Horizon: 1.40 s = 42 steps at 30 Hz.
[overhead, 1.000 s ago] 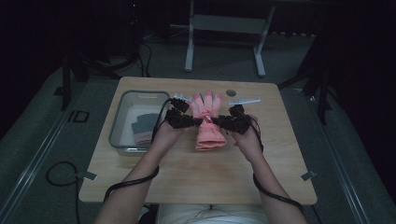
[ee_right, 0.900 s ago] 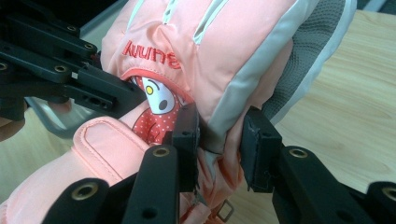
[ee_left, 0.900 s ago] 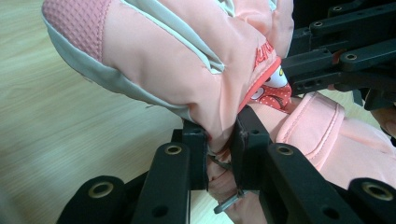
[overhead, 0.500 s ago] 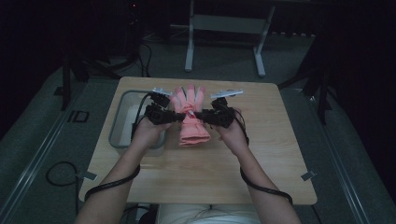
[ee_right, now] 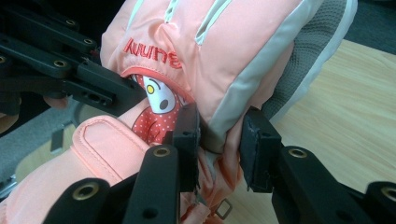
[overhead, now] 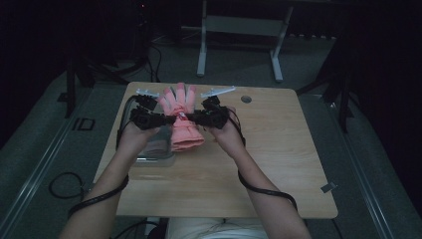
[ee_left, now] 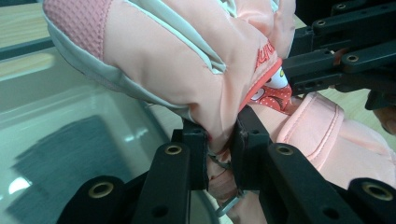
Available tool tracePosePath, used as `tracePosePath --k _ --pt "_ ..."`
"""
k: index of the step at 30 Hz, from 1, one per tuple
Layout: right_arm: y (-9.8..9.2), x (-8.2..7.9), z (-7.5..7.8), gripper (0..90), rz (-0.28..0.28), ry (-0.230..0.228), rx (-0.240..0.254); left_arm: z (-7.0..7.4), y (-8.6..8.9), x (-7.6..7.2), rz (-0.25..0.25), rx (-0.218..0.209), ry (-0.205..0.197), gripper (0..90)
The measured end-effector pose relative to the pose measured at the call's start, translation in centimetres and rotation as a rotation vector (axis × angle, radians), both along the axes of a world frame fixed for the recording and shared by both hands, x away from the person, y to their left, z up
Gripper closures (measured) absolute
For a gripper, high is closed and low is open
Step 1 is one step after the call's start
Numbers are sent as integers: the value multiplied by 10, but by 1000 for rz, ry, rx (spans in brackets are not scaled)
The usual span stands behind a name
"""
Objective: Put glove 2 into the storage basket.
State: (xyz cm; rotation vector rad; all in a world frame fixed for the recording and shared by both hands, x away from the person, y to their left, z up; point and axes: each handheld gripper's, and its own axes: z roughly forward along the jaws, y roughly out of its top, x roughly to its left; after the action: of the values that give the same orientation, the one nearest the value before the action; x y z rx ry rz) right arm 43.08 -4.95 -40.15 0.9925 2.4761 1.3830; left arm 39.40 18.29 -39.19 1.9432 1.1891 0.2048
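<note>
pink glove (overhead: 183, 117) between 2 grippers

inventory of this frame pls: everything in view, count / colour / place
glove: 1, salmon pink with grey trim, held up over the table's far left, fingers away from the person
clear bin: 1, transparent, dark item inside, table left, under the left hand
table: 1, light wood, centre
metal stand: 1, grey, floor beyond the table
left gripper: 1, black, pinching the glove's left edge
right gripper: 1, black, pinching its right edge
</note>
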Motion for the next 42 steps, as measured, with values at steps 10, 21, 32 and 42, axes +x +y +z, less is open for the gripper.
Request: tracePosePath --k 10,21,32,42 --pt "45 8 3 703 59 15 13 5 38 -8 76 17 -4 775" --pt "87 22 -7 703 102 54 6 -7 74 -5 153 6 31 776" --pt "95 40 -46 704 73 123 -55 -53 73 14 182 -17 101 776" --pt "99 47 -74 703 76 198 -89 -78 72 18 196 18 153 775"
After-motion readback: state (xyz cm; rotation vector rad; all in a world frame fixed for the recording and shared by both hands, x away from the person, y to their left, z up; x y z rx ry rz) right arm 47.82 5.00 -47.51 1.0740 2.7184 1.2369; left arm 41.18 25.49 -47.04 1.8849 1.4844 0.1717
